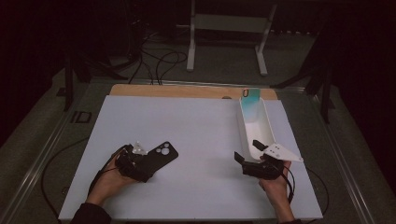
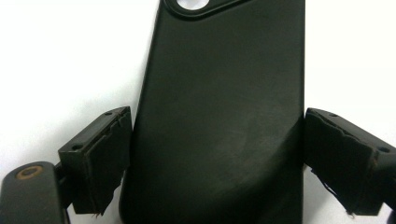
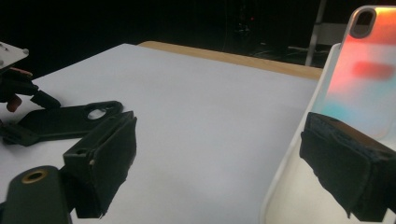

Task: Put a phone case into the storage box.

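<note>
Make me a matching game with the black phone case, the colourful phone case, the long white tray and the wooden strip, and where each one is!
Things:
1. Matte black phone case
2. Glossy phone case fading from teal to orange-red
3. Long white plastic tray
4. Light wooden strip

Places:
A. Along the far edge of the white table board
B. Standing at the far end inside the tray
C. Lying flat between the jaws of the left hand-held gripper
D. Its near rim sits between the jaws of the right hand-held gripper

Pairs: 1-C, 2-B, 3-D, 4-A
</note>
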`<action>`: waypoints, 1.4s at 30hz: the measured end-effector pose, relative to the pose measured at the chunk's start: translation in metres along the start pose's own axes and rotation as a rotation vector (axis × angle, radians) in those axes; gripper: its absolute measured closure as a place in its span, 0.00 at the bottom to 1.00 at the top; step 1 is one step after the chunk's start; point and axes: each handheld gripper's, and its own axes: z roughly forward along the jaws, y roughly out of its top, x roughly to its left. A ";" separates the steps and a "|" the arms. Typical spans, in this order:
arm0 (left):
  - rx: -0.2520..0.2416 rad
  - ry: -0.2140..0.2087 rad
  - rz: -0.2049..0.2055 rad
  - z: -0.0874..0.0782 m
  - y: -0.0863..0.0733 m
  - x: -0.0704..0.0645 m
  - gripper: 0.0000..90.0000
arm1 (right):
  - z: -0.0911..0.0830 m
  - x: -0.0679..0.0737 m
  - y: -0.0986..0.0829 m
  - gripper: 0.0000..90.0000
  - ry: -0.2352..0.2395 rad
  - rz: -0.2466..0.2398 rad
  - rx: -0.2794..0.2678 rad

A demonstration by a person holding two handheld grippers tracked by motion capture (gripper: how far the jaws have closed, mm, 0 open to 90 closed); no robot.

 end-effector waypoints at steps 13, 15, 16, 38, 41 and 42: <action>-0.024 -0.014 -0.029 -0.004 -0.001 -0.004 0.19 | 0.003 0.009 0.003 0.12 0.029 -0.009 0.003; -0.024 -0.012 -0.026 -0.004 -0.001 -0.005 0.19 | 0.003 0.009 0.003 0.12 0.031 -0.008 0.006; -0.030 -0.013 -0.029 -0.004 -0.001 -0.005 0.19 | 0.004 0.009 0.003 0.12 0.032 -0.005 0.008; -0.267 -0.033 -0.067 -0.037 0.010 -0.018 0.19 | 0.036 0.029 0.023 0.11 0.162 0.029 0.078; -0.304 -0.035 -0.048 -0.043 0.017 -0.026 0.19 | 0.044 0.034 0.028 0.11 0.191 0.031 0.096; -0.314 -0.039 -0.037 -0.045 0.019 -0.030 0.19 | 0.047 0.035 0.030 0.11 0.203 0.038 0.103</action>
